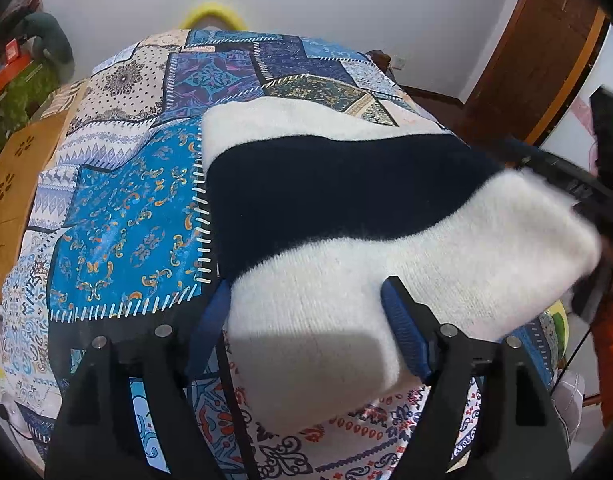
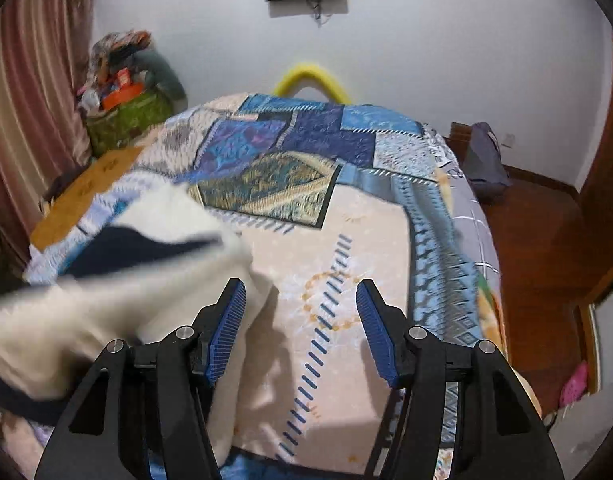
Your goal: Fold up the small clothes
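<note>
Mid-fold: our left gripper (image 1: 306, 320) straddles the sweater (image 1: 346, 208) corner unpinched; right gripper (image 2: 300, 332) spread, empty; next, smooth it on the bed (image 2: 346, 220).

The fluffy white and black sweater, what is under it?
The sweater lies on a patchwork bedspread with blue, cream and purple patterned squares. The spread shows all around it. Whatever is directly beneath the sweater is covered and cannot be seen.

Both wrist fisheyes look steeply down along their fingers, close over the blue patchwork-quilted bed (image 1: 118, 216) (image 2: 346, 184); both share its far yellow hoop (image 1: 212, 14) (image 2: 310, 80).
</note>
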`<state>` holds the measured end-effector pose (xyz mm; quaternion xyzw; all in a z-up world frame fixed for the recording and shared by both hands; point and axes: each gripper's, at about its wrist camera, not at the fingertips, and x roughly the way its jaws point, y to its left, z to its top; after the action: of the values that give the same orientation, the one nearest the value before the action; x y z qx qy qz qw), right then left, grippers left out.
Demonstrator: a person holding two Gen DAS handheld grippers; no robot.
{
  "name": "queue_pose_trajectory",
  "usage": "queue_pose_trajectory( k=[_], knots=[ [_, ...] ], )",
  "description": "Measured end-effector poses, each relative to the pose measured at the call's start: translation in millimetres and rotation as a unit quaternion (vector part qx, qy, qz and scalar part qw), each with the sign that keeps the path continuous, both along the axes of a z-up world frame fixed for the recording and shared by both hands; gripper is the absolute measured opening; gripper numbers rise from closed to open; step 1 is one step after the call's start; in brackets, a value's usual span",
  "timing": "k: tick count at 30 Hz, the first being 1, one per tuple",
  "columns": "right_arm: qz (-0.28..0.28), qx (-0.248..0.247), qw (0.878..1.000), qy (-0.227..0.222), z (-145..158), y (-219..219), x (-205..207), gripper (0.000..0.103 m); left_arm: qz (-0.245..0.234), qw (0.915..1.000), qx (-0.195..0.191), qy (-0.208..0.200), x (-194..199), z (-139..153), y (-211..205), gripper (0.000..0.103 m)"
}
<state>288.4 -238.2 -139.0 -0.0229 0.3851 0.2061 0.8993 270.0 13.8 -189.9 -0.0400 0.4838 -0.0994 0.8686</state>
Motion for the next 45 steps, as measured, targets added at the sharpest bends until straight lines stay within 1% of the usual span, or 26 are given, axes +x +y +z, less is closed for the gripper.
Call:
queue_pose_trajectory(
  k=[2, 4, 6, 9, 12, 15, 17, 18, 20, 22, 24, 26, 27, 29, 31, 36, 38, 41, 45],
  knots=[
    [0.002, 0.020, 1.000, 0.003, 17, -6, -8, 0.054, -0.009, 0.9997, 0.019, -0.012, -4, 4, -7, 0.076],
    [0.017, 0.042, 0.999, 0.007, 33, -6, -18, 0.055, -0.016, 0.9989, 0.039, -0.023, -8, 7, -16, 0.076],
    [0.036, 0.055, 0.998, 0.007, 44, 2, -27, 0.056, -0.024, 0.9980, 0.050, -0.031, -12, 10, -23, 0.076],
    [0.066, 0.053, 0.996, 0.001, 53, 26, -42, 0.056, -0.030, 0.9965, 0.064, -0.044, -17, 20, -25, 0.076],
    [0.091, 0.049, 0.995, -0.005, 55, 51, -51, 0.056, -0.017, 0.9956, 0.063, -0.066, -18, 40, -13, 0.076],
    [0.105, 0.044, 0.993, -0.003, 51, 68, -54, 0.056, 0.006, 0.9938, 0.069, -0.087, -13, 60, 5, 0.076],
    [0.110, 0.044, 0.993, 0.006, 44, 78, -53, 0.056, 0.022, 0.9928, 0.069, -0.095, -6, 67, 16, 0.076],
    [0.110, 0.044, 0.993, 0.014, 38, 81, -51, 0.056, 0.024, 0.9933, 0.065, -0.093, 0, 68, 21, 0.076],
    [0.109, 0.037, 0.993, 0.030, 26, 86, -46, 0.056, 0.016, 0.9949, 0.052, -0.085, 9, 64, 24, 0.076],
    [0.108, 0.008, 0.993, 0.047, 7, 92, -40, 0.056, -0.003, 0.9965, 0.047, -0.069, 16, 52, 20, 0.076],
    [0.104, -0.018, 0.992, 0.065, -10, 93, -36, 0.054, -0.024, 0.9969, 0.057, -0.049, 22, 33, 10, 0.076],
    [0.105, -0.026, 0.991, 0.079, -23, 87, -36, 0.053, -0.041, 0.9960, 0.071, -0.034, 23, 14, 2, 0.076],
    [0.105, -0.027, 0.991, 0.079, -26, 83, -38, 0.054, -0.048, 0.9956, 0.074, -0.031, 22, 5, -1, 0.077],
    [0.105, -0.028, 0.991, 0.074, -30, 75, -44, 0.054, -0.058, 0.9946, 0.076, -0.040, 16, -2, -3, 0.077],
    [0.107, -0.029, 0.991, 0.070, -30, 68, -50, 0.054, -0.067, 0.9937, 0.077, -0.047, 10, -1, -2, 0.077],
    [0.100, -0.034, 0.993, 0.060, -27, 58, -64, 0.054, -0.069, 0.9937, 0.076, -0.046, -4, 2, 7, 0.078],
    [0.087, -0.023, 0.993, 0.070, -29, 49, -64, 0.056, -0.068, 0.9939, 0.073, -0.048, -9, 5, 10, 0.080],
    [0.074, 0.011, 0.993, 0.091, -32, 34, -64, 0.057, -0.061, 0.9937, 0.076, -0.055, -20, 10, 13, 0.084],
    [0.068, 0.024, 0.993, 0.093, -26, 26, -69, 0.058, -0.053, 0.9935, 0.083, -0.058, -29, 19, 21, 0.084]
  ],
)
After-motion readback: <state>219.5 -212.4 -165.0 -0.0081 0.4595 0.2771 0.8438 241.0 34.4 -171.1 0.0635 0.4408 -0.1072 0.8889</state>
